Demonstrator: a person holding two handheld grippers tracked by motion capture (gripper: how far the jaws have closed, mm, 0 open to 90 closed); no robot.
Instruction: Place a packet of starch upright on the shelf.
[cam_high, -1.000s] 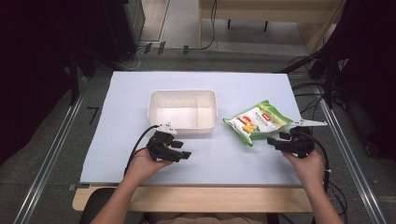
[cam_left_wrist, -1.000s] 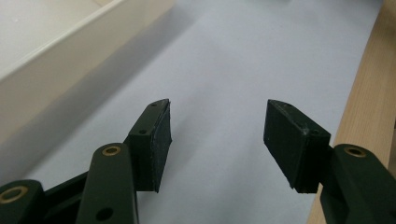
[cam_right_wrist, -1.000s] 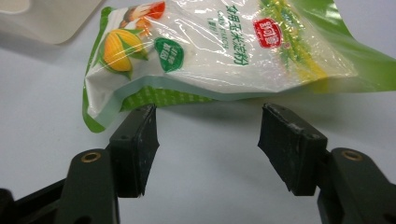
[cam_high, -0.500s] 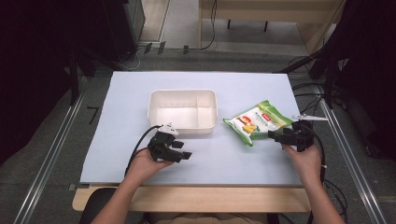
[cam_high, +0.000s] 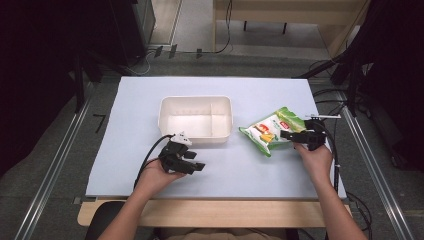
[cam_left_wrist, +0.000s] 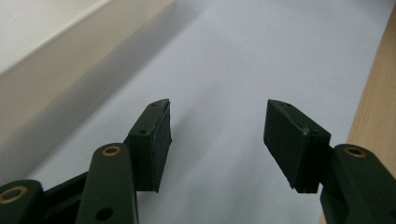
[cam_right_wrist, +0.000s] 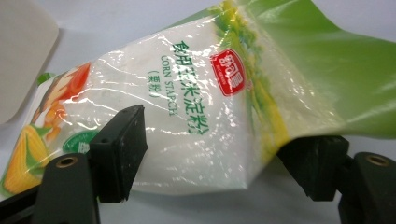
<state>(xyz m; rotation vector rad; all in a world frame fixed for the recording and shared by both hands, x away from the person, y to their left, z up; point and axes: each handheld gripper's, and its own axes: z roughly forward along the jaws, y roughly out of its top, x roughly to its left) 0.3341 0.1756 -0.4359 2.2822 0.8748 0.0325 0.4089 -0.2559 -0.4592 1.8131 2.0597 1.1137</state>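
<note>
Because the right gripper (cam_high: 289, 135) is straddling the near edge of the corn starch bag (cam_high: 270, 130) with jaws that have just been opening wide, its pads are not yet pressing the plastic (a grasp seems imminent). That bag is lying flat on the table (cam_high: 125, 150), just beside the white tray (cam_high: 196, 117). Near the tray's front wall, the left gripper (cam_high: 196, 166) is waiting, jaws apart and empty.
</note>
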